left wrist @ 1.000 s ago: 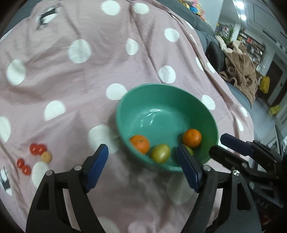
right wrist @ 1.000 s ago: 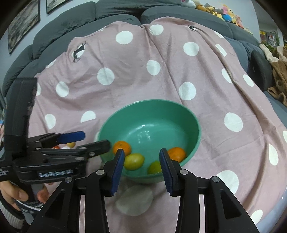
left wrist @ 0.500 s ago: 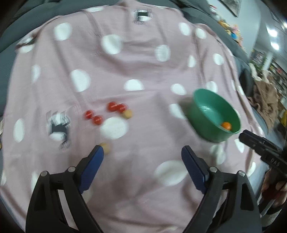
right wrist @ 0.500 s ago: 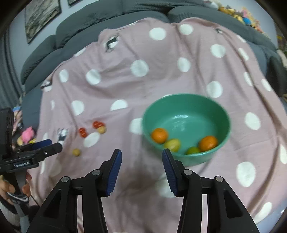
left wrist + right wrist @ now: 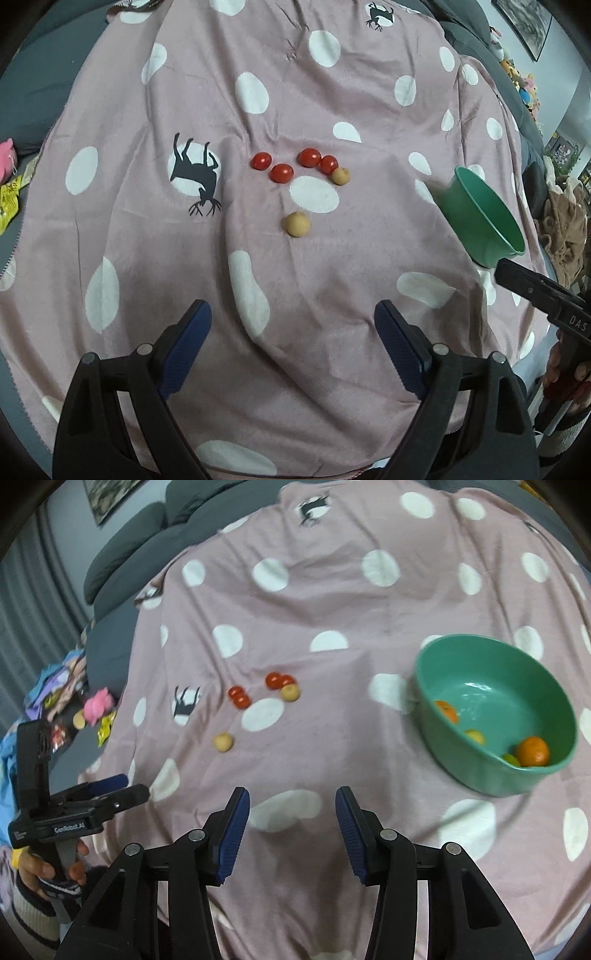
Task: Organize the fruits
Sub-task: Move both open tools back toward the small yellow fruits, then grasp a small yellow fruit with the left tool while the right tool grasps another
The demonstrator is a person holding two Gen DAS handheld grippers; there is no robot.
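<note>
On the pink polka-dot blanket, loose fruit sat in a small cluster: four cherry tomatoes in a rough row, a small tan fruit touching the rightmost tomato, and a second tan fruit lying apart, nearer the camera. Left gripper hovered above the blanket short of that cluster, jaws spread wide, nothing held. Right gripper was also open and empty, over bare blanket between the cluster and the green bowl. Bowl stood to the right, well apart from the loose fruit. Inside it: two oranges, one near the right wall, the other by the left wall; a yellowish fruit between them; and a greenish fruit touching the right orange. In the left wrist view the bowl showed side-on, contents hidden. A black deer print marked the blanket left of the tomatoes.
</note>
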